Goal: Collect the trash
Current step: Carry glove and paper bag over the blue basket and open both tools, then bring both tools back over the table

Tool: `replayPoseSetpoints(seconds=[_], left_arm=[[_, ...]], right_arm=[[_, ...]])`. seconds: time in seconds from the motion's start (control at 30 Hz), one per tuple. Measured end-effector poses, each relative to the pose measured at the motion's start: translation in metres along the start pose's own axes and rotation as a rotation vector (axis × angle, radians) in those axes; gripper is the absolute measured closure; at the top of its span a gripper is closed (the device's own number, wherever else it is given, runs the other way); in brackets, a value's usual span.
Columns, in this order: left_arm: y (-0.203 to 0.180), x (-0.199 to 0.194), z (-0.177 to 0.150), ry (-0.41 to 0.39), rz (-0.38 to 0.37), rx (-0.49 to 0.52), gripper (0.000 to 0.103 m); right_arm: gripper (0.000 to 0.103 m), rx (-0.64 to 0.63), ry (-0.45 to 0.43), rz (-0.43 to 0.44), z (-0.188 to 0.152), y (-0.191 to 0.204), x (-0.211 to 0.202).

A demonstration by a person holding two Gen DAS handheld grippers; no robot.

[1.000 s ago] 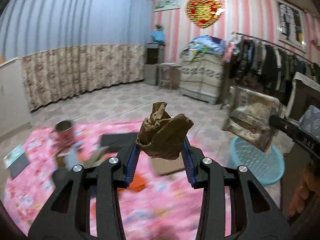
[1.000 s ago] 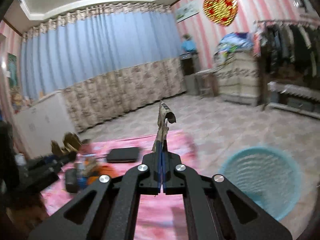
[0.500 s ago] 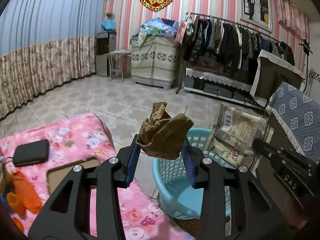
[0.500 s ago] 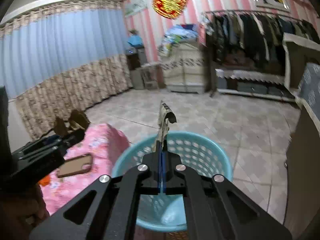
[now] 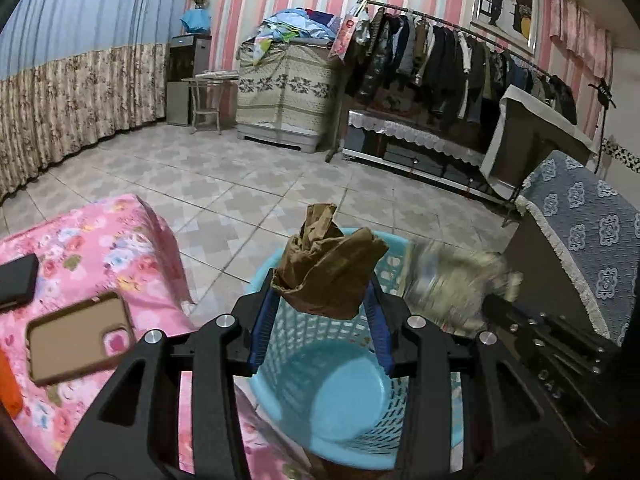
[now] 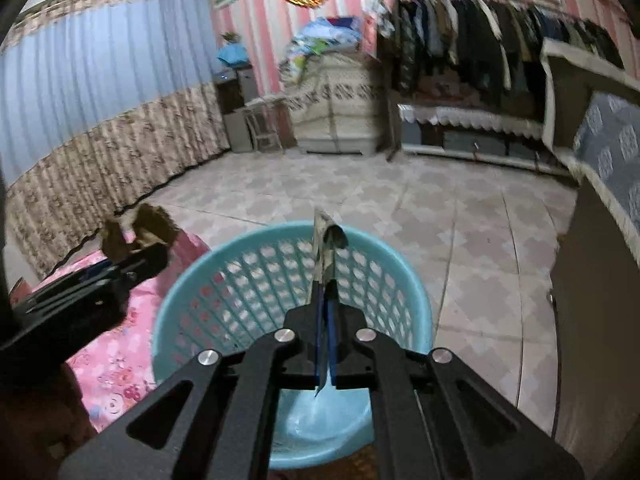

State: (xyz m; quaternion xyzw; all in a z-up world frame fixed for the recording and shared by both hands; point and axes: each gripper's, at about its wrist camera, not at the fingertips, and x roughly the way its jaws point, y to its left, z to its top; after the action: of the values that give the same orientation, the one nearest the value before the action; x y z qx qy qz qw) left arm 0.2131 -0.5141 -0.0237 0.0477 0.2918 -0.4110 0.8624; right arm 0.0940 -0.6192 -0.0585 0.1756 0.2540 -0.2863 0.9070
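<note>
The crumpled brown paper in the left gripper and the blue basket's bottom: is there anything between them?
Nothing. In the left wrist view the brown paper, clamped by the left gripper, hangs above the blue basket with only open air below it.

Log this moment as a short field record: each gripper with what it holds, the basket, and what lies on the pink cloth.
left gripper: shut on crumpled brown paper, above the basket
right gripper: holds a flat printed wrapper edge-on over the basket; jaws just beginning to open
basket: light blue plastic laundry basket, lattice walls, on the tiled floor beside the pink cloth; inside looks bare
pink floral cloth: bears a brown phone case, a black case and an orange item at the frame edge
</note>
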Motion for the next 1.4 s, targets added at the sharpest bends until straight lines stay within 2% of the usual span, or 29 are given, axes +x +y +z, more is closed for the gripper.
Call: replayPoseSetpoints(seconds=[0.07,0.1,0.13,0.17,0.37,0.4,0.47,0.5,0.57,0.67,0.7,0.73,0.77,0.83,0.9,1.0,1.1,1.17,1.23,1.3,1.37,1.4], left_arm=[[-0.002,0.006,-0.006,0.024,-0.012,0.009,0.057],[0.000,0.007,-0.008,0.031,0.000,0.007,0.042],[0.001,0.008,-0.010,0.029,0.014,-0.001,0.032],[0.003,0.007,-0.010,0.024,0.019,-0.011,0.029],[0.016,-0.013,-0.002,0.007,0.032,-0.029,0.028],[0.023,-0.023,-0.001,-0.003,0.045,-0.033,0.028],[0.037,-0.048,-0.001,-0.022,0.083,-0.025,0.028],[0.045,-0.061,-0.001,-0.032,0.101,-0.028,0.028],[0.063,-0.088,-0.003,-0.053,0.134,-0.032,0.028],[0.097,-0.141,-0.011,-0.092,0.218,-0.038,0.028],[0.115,-0.168,-0.018,-0.106,0.255,-0.050,0.027],[0.127,-0.188,-0.023,-0.122,0.286,-0.062,0.024],[0.142,-0.212,-0.030,-0.145,0.335,-0.078,0.021],[0.168,-0.248,-0.041,-0.174,0.415,-0.096,0.014],[0.201,-0.286,-0.055,-0.198,0.535,-0.125,0.011],[0.255,-0.332,-0.072,-0.211,0.668,-0.205,0.009],[0.286,-0.364,-0.079,-0.257,0.763,-0.239,0.006],[0.301,-0.374,-0.083,-0.279,0.786,-0.270,0.006],[0.317,-0.379,-0.099,-0.306,0.786,-0.305,0.006],[0.338,-0.370,-0.117,-0.237,0.764,-0.353,0.007],[0.348,-0.360,-0.124,-0.163,0.706,-0.376,0.008],[0.345,-0.351,-0.121,-0.128,0.707,-0.347,0.008]], right_arm=[[0.099,-0.001,0.014,-0.012,-0.003,-0.001,0.005],[0.099,-0.003,0.019,-0.013,-0.004,-0.002,0.006],[0.099,-0.006,0.020,-0.012,-0.005,-0.001,0.007],[0.099,-0.007,0.018,-0.011,-0.004,0.000,0.007],[0.099,-0.024,-0.021,0.002,-0.003,0.005,-0.007],[0.096,-0.021,-0.030,0.006,-0.002,0.006,-0.010],[0.060,-0.016,-0.072,0.036,0.000,0.011,-0.021],[0.033,-0.005,-0.112,0.063,0.001,0.015,-0.030],[0.032,0.000,-0.148,0.150,0.003,0.026,-0.043],[0.032,-0.044,-0.184,0.199,0.006,0.053,-0.059],[0.025,-0.060,-0.185,0.220,0.008,0.066,-0.064],[0.011,-0.071,-0.185,0.228,0.009,0.078,-0.069],[0.007,-0.079,-0.185,0.230,0.011,0.093,-0.073],[0.005,-0.090,-0.182,0.238,0.015,0.127,-0.080],[0.004,-0.126,-0.193,0.244,0.023,0.172,-0.093],[0.004,-0.147,-0.295,0.297,0.033,0.223,-0.128],[0.004,-0.174,-0.394,0.377,0.035,0.264,-0.148],[0.004,-0.254,-0.367,0.399,0.029,0.295,-0.145],[0.004,-0.331,-0.296,0.434,0.002,0.321,-0.132],[0.004,-0.358,-0.231,0.450,-0.033,0.331,-0.115],[0.004,-0.386,-0.091,0.482,-0.061,0.338,-0.092],[0.004,-0.377,0.003,0.507,-0.069,0.342,-0.083]])
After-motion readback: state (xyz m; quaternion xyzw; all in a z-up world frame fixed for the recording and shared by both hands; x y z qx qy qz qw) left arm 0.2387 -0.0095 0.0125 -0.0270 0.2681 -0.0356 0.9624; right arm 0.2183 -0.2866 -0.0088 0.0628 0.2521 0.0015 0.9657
